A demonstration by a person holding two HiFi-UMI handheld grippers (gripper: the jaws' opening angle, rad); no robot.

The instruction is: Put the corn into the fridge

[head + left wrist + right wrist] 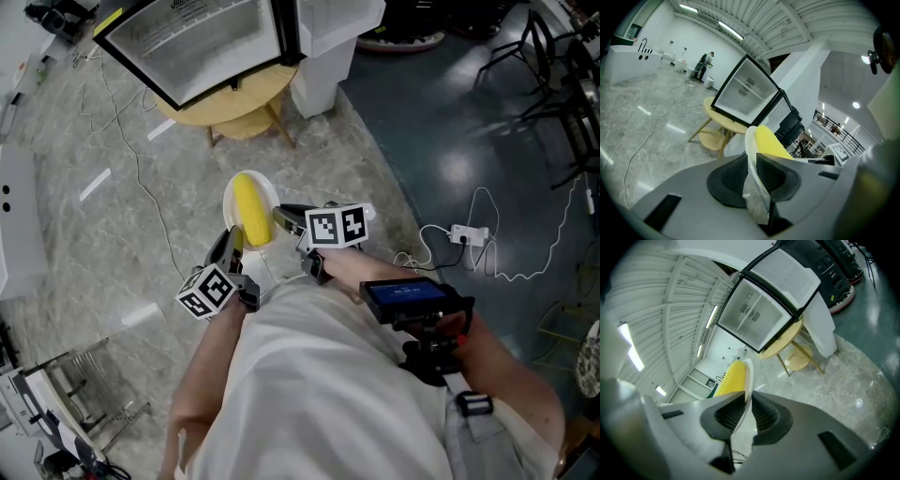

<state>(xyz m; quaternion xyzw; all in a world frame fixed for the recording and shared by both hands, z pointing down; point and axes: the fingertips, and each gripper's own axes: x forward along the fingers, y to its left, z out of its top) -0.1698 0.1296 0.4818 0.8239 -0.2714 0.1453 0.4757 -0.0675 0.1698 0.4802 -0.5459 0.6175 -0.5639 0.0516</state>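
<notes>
While both grippers hold it, the white plate [266,191] hangs above the grey stone floor [112,234], with the yellow corn [248,208] lying lengthwise on it. The left gripper [232,242] has its jaws pinched onto the plate's near-left rim. The right gripper [281,218] has its jaws pinched onto the right rim. The fridge [206,37] stands well ahead with its door open, on a round wooden table [246,103].
</notes>
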